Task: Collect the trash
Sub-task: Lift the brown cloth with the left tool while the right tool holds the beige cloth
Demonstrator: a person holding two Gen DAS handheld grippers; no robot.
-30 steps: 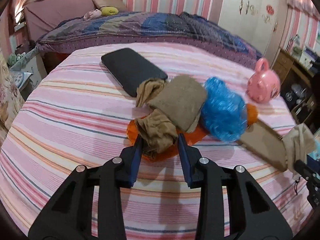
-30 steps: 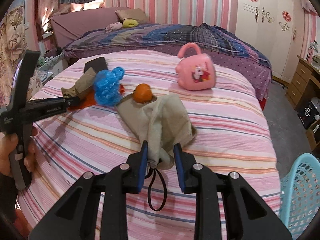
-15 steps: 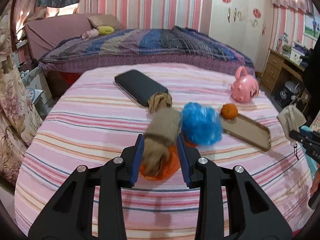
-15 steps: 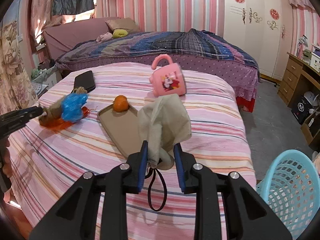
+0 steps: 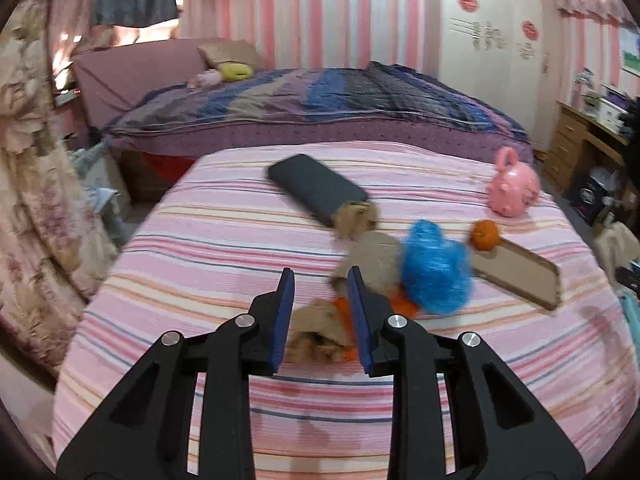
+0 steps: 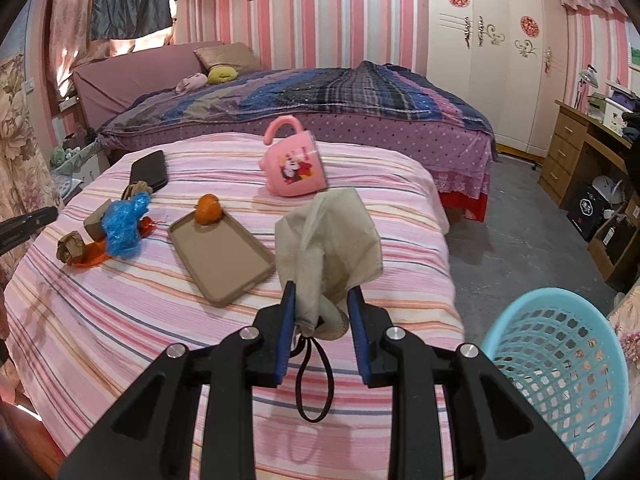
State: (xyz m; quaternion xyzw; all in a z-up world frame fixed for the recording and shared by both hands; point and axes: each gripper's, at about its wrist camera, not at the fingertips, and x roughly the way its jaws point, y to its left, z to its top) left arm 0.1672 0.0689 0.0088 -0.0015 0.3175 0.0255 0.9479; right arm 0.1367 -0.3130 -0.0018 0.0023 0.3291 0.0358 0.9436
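Left tongs are sitting apart over the bed, gripping nothing; a brown paper wad is lying between and below the blades, resting on an orange wrapper, not lifted. Just beyond it, more brown paper and a blue bag are bunched together, with a dark case behind. Moving right: an orange is sitting at the far end of a tan tray, and a pink mug is lying tipped over further back. Right tongs are clamped on a beige cloth, held up clear of the bed, with a black cord loop dangling below. The basket is standing on the floor at the far right, near the bed. Handling guess: all this trash is looking light, soft and crushable; paper wads should take a pinch across the middle, the blue bag is probably slippery so grab a bunched fold, and the cloth could slip if the grip is slackening.
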